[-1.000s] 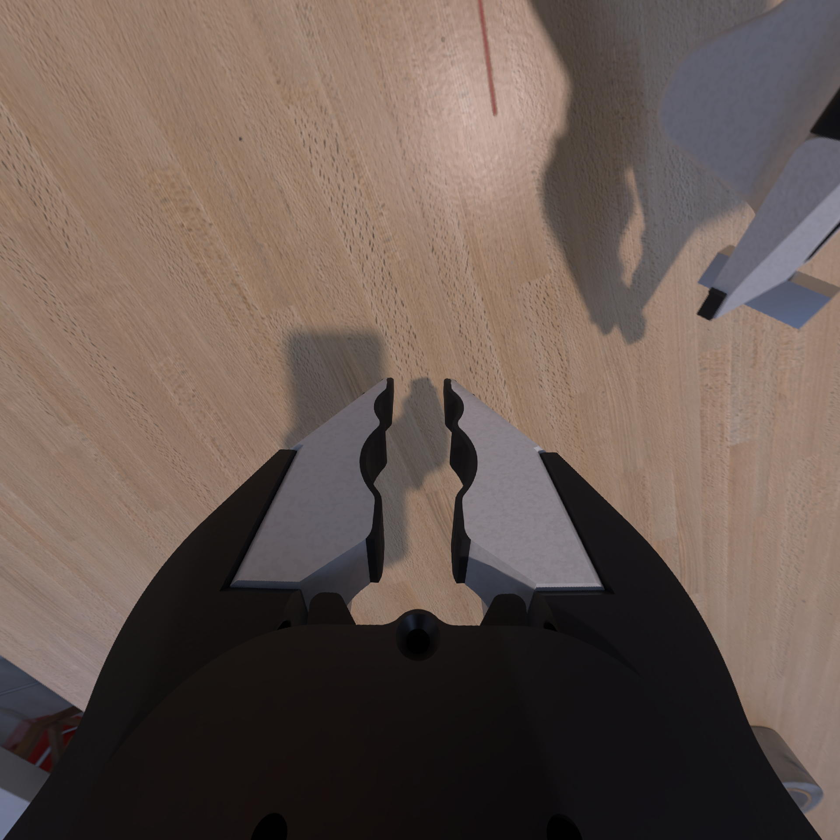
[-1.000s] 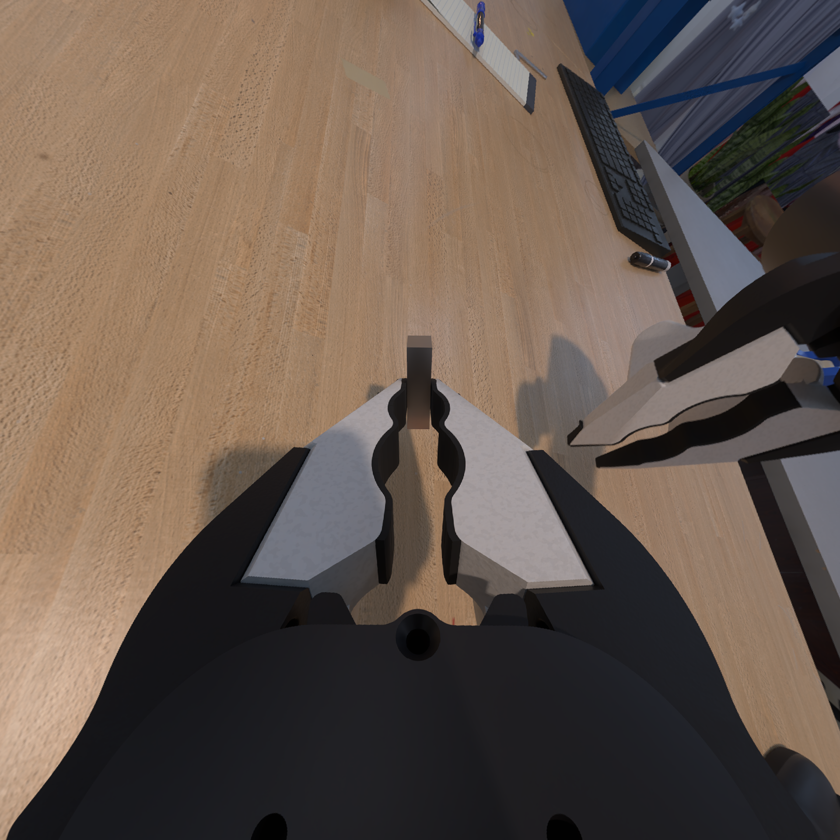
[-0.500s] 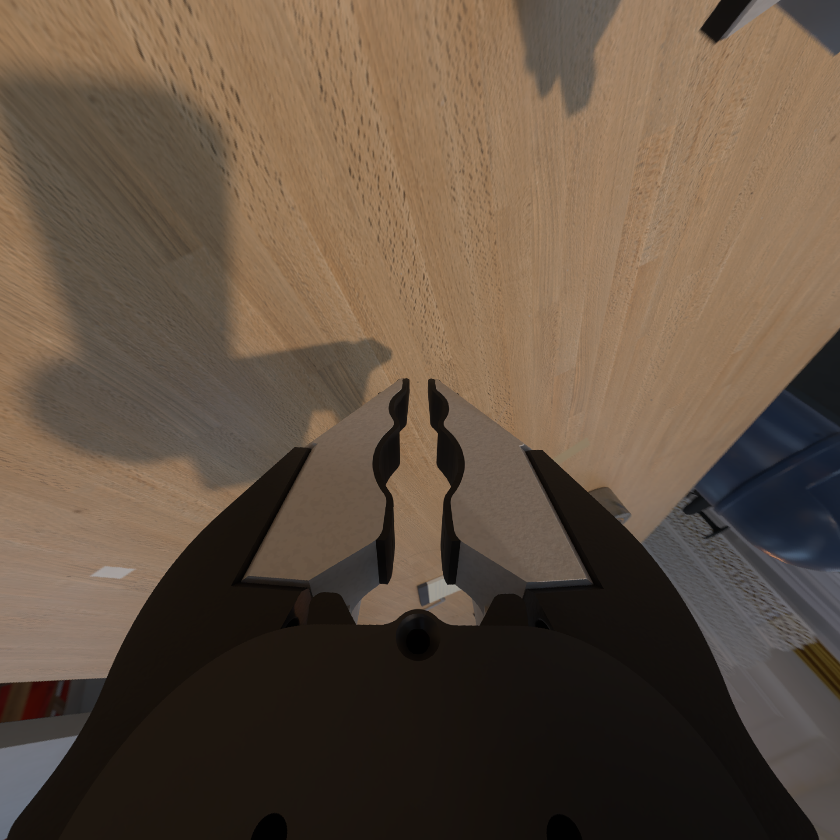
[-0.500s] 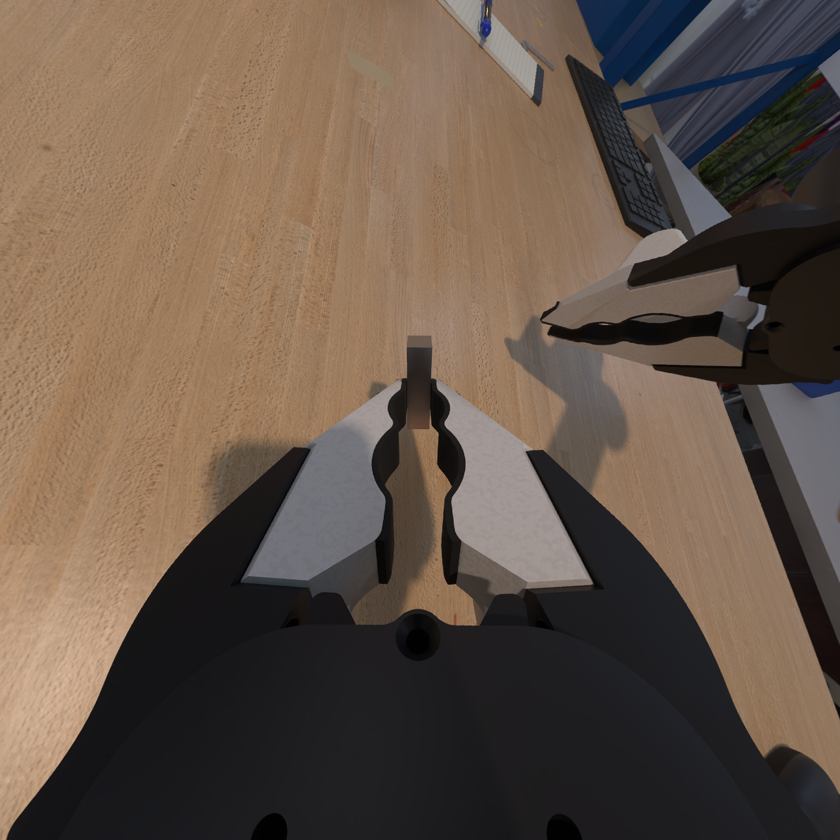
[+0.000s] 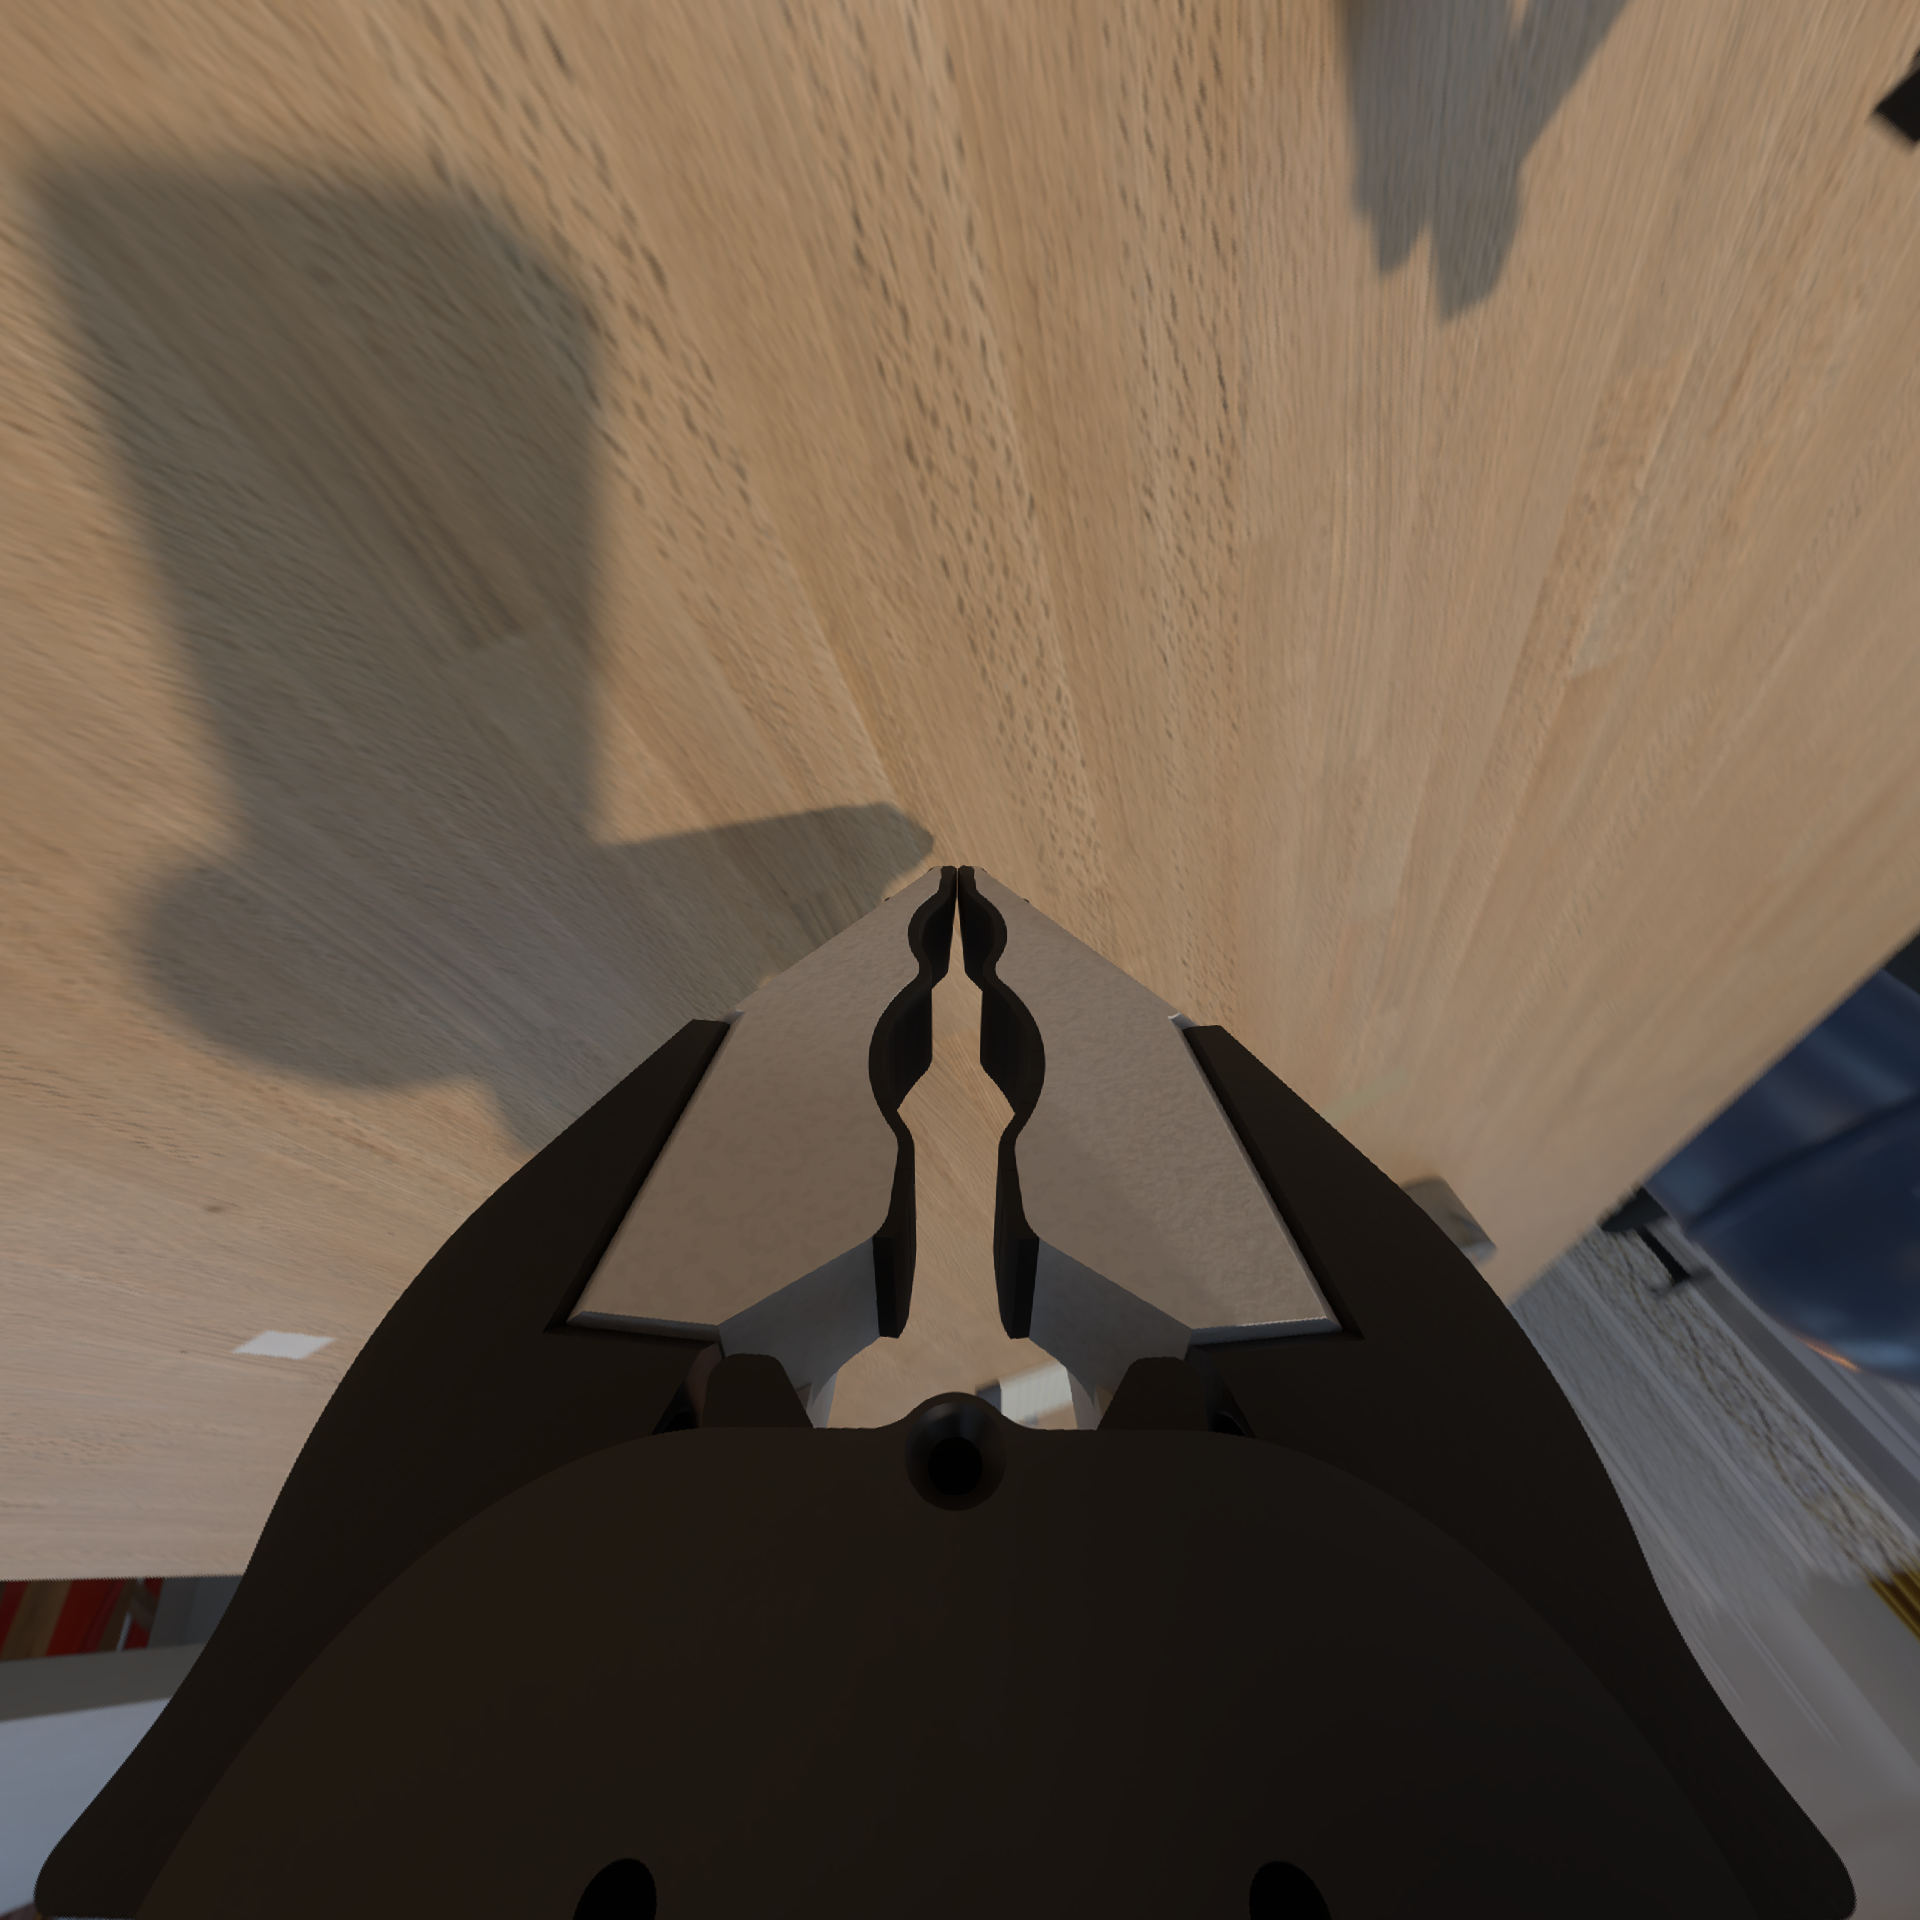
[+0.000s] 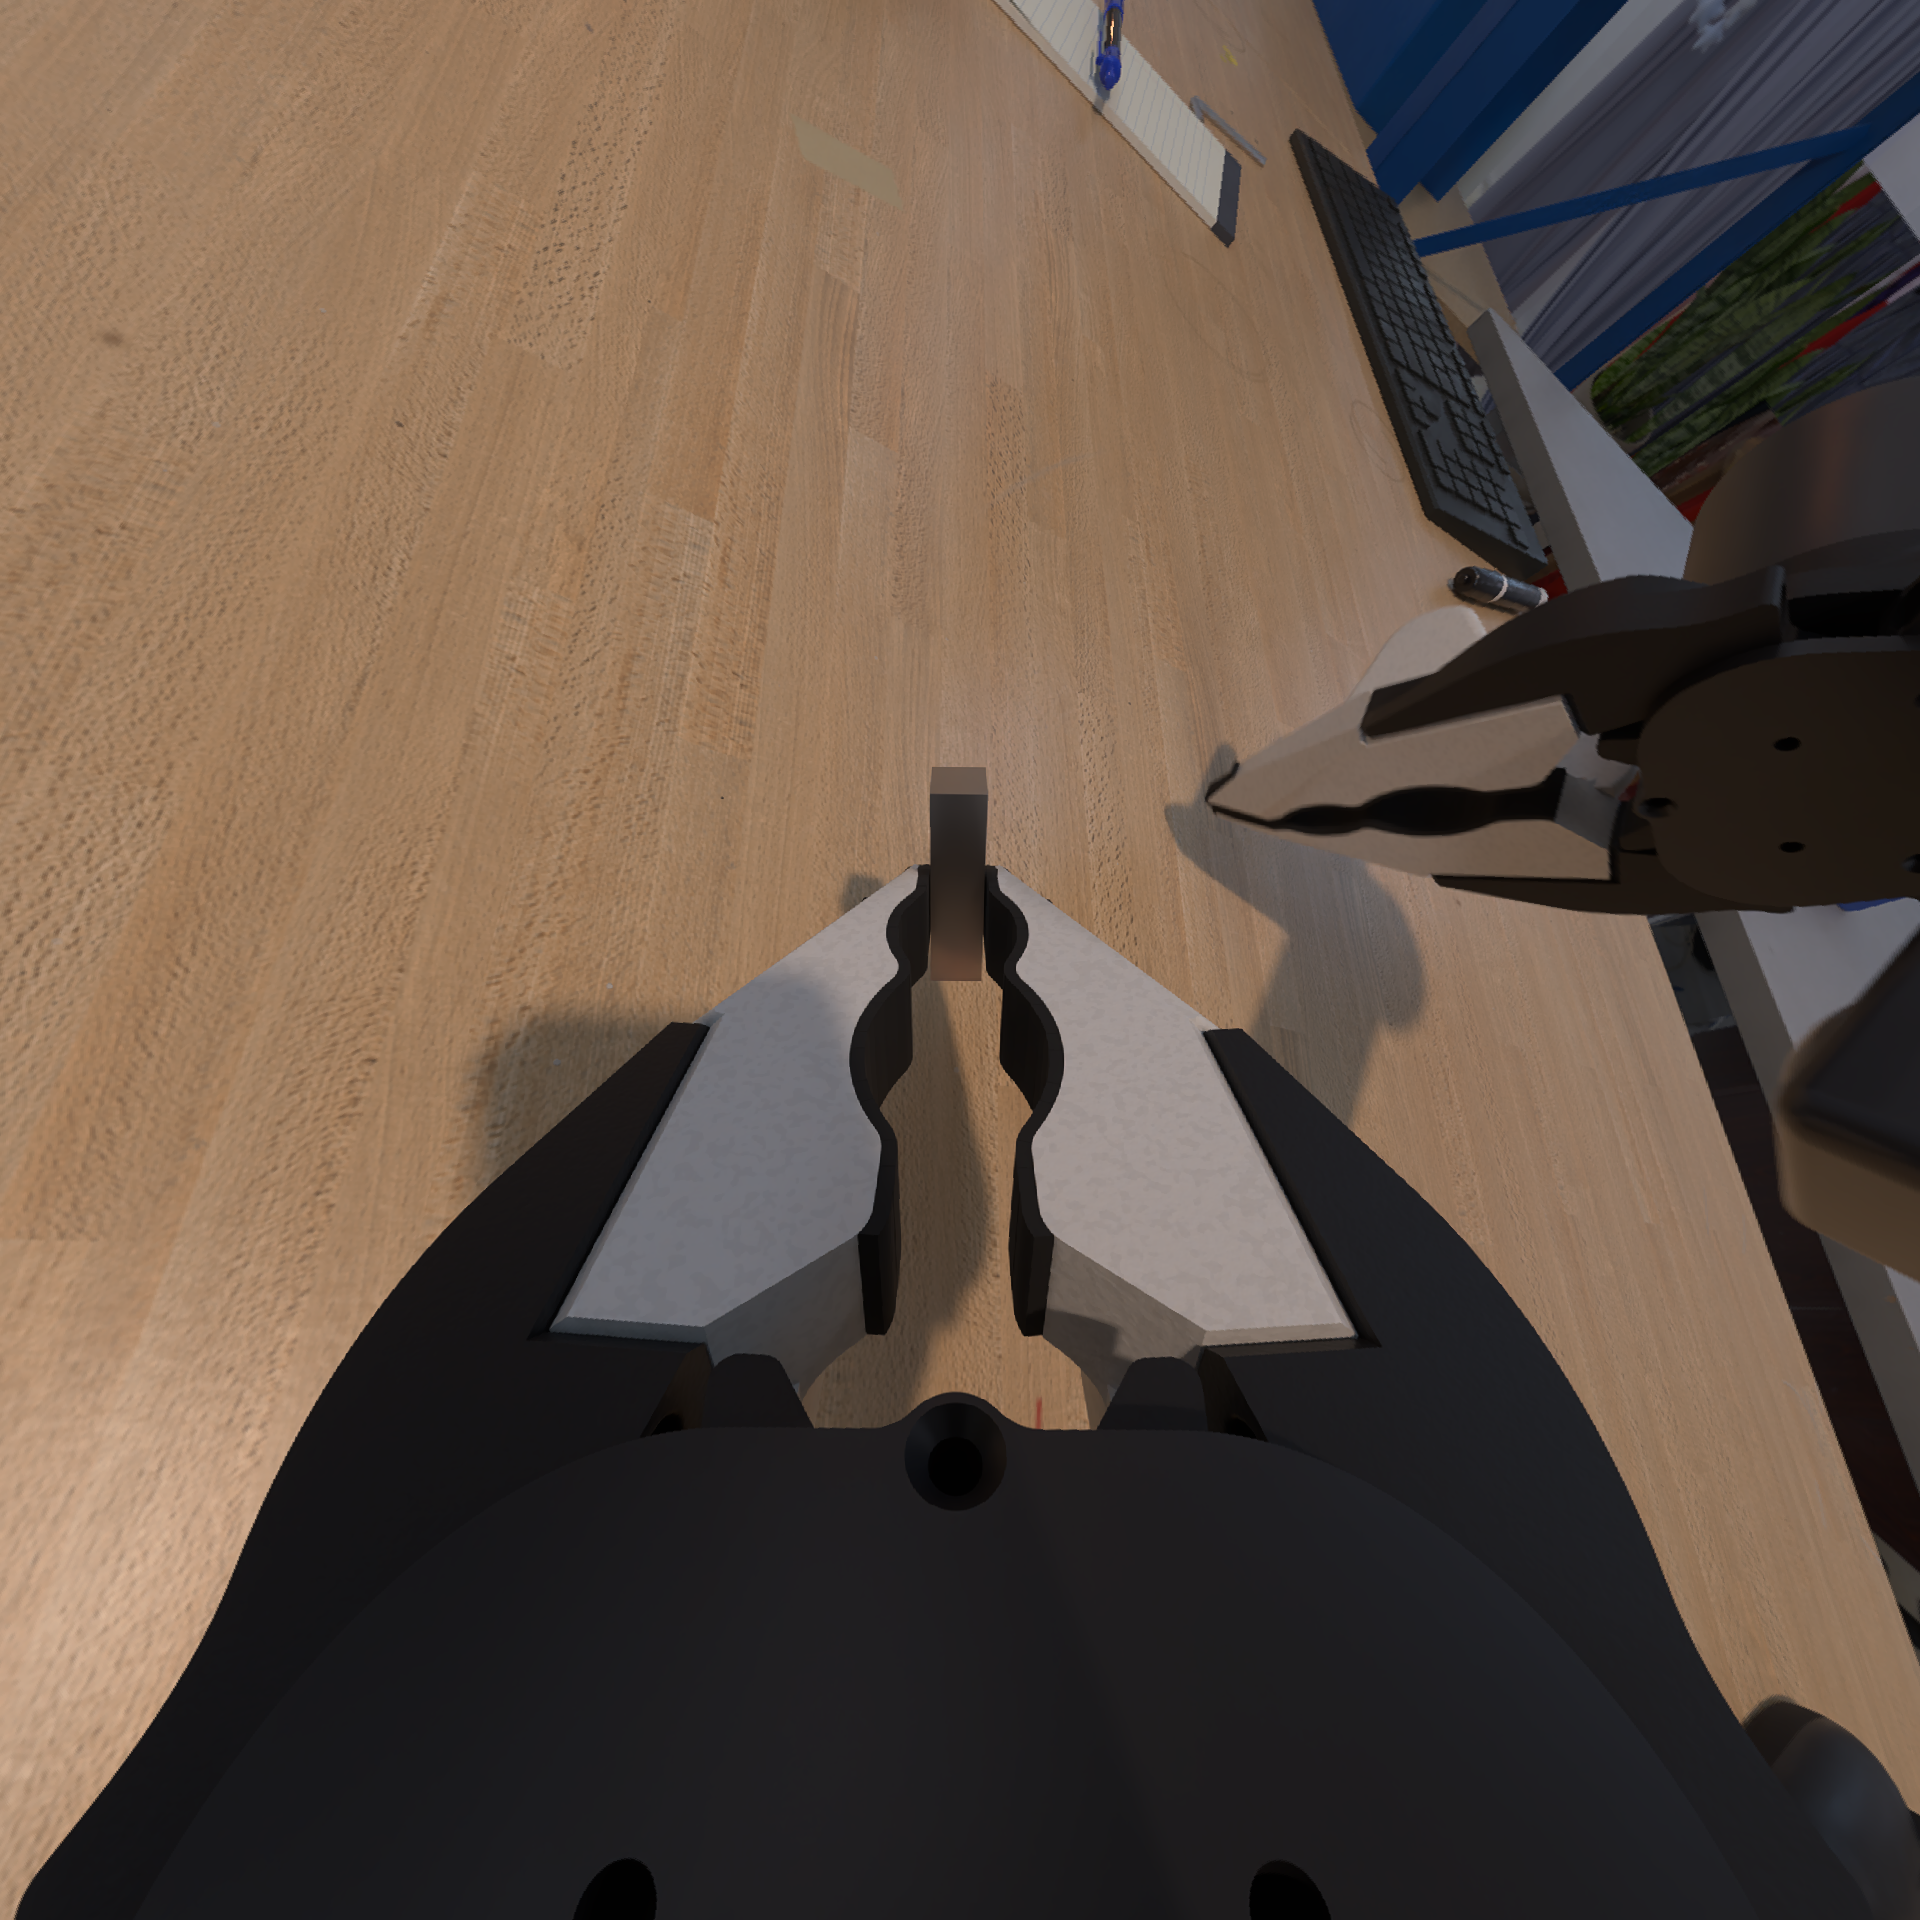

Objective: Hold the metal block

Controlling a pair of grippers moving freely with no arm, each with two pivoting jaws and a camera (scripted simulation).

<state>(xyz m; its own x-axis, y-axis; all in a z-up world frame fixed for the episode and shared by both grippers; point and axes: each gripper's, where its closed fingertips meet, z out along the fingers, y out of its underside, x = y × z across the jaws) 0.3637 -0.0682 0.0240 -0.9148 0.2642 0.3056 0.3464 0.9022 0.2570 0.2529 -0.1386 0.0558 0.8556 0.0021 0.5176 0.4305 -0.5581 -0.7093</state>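
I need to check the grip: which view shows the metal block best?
The right wrist view. There the block stands centred, pinched between the right tongs' tips above the table. The left wrist view shows none of the block, only the shut, empty left tongs over bare wood.

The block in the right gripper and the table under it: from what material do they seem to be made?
The block, clamped between the tips of the right gripper, looks like dull grey-brown metal: flat faces, sharp edges, a matte sheen, no grain. Its look alone does not settle this. The table looks like light wood with a smooth matte finish: joined strips with fine grain pores show.
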